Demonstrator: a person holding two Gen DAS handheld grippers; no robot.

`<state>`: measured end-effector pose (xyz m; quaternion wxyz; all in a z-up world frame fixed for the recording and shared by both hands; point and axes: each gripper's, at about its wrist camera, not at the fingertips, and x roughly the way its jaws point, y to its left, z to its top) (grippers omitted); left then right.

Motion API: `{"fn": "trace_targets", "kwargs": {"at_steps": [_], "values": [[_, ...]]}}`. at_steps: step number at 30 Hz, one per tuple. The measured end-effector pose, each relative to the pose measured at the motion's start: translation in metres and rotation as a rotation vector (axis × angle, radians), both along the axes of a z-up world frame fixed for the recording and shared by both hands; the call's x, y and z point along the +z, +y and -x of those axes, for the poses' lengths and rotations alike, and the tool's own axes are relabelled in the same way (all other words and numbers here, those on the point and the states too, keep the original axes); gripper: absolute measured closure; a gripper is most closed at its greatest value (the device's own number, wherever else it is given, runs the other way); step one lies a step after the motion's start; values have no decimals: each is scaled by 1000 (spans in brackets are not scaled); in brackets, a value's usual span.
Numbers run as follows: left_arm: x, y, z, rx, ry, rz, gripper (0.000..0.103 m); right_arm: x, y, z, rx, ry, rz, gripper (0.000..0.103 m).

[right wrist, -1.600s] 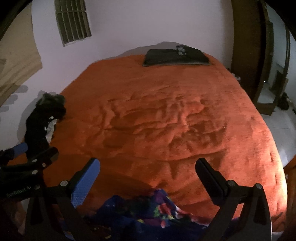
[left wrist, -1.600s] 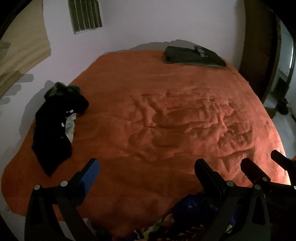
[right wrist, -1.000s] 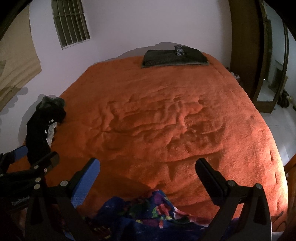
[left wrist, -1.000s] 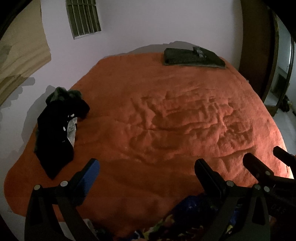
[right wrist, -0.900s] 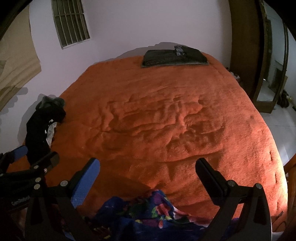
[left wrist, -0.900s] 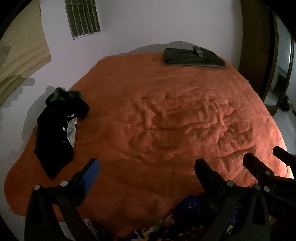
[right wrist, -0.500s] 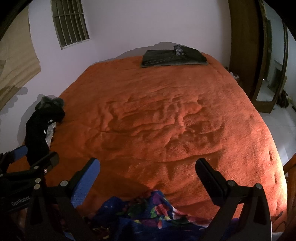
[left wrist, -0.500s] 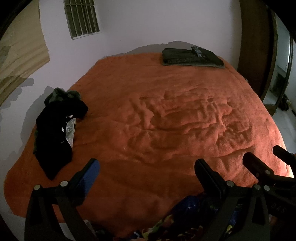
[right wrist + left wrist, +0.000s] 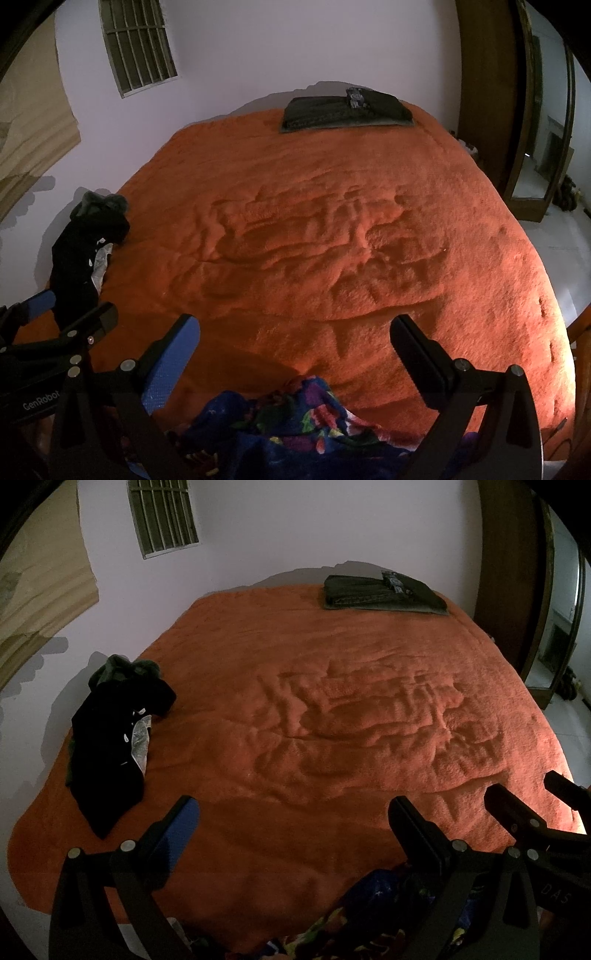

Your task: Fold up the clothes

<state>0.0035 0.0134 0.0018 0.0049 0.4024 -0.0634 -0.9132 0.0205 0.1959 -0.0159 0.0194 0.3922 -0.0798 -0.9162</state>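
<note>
Both grippers, left and right, spread wide, empty, over print cloth bunched at near bed edge. Risk: blind grab snags blanket. Black heap far left; folded stack beyond.

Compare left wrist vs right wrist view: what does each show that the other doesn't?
Only the left wrist view shows the right gripper entering at its right edge, jaws apart.

Only the right wrist view shows the left gripper at its left edge, also with jaws apart, and the bright multicoloured printed blue garment clearly, bunched at the near edge of the bed; the left view only catches its edge.

Both show the fuzzy orange blanket, the crumpled black garment pile at its left edge, the folded dark green stack at the far end, and the barred wall vent.
</note>
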Motion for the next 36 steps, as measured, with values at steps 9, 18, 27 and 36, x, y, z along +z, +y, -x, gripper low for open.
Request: {"fn": "trace_targets", "kwargs": {"at_steps": [9, 18, 27, 36], "values": [[-3, -1, 2, 2, -1, 11, 1, 1, -5, -2, -13, 13, -53, 0], [-2, -2, 3, 1, -6, 11, 1, 1, -2, -1, -13, 11, -58, 0], [1, -3, 3, 6, -4, 25, 1, 5, -2, -1, -15, -8, -48, 0], [11, -4, -4, 13, 41, 60, 1, 10, -6, -2, -14, -6, -5, 0]]}}
